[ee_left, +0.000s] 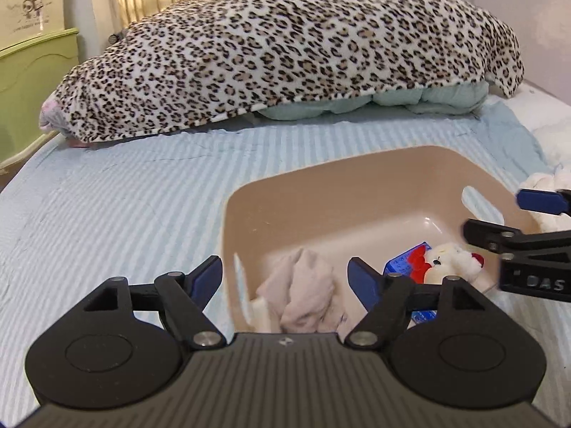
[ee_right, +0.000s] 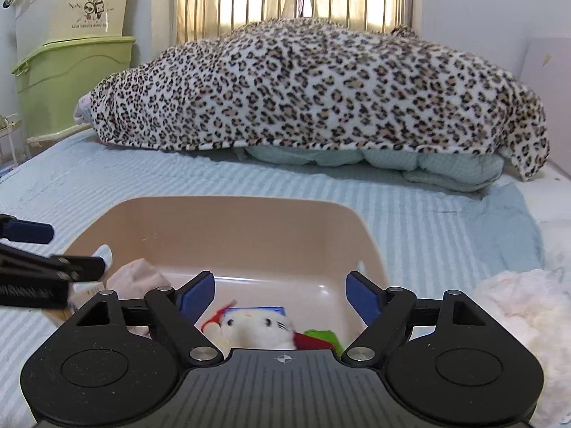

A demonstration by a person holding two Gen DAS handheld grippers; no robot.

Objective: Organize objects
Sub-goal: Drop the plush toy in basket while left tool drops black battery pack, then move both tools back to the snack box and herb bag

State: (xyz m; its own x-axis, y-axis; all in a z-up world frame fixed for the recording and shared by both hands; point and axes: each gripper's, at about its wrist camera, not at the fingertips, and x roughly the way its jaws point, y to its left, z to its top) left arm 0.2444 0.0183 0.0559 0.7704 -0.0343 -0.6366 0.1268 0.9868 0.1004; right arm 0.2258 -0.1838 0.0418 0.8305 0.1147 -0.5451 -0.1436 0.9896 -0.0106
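Both the left gripper (ee_left: 285, 276) and right gripper (ee_right: 280, 294) were found spread wide, empty, above the beige bin (ee_left: 321, 178). A white plush toy (ee_right: 255, 331) was noted inside. "Live happy every day" was read on the far storage box (ee_right: 75, 7).

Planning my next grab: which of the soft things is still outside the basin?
The fluffy white cloth, lying on the bed right of the tan basin. The pink cloth and white plush toy are already inside.

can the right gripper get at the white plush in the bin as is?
Probably yes. The right gripper is open and sits just above the white plush toy in the beige bin. The bin has no lid and nothing lies over the toy; the left gripper is off to the side.
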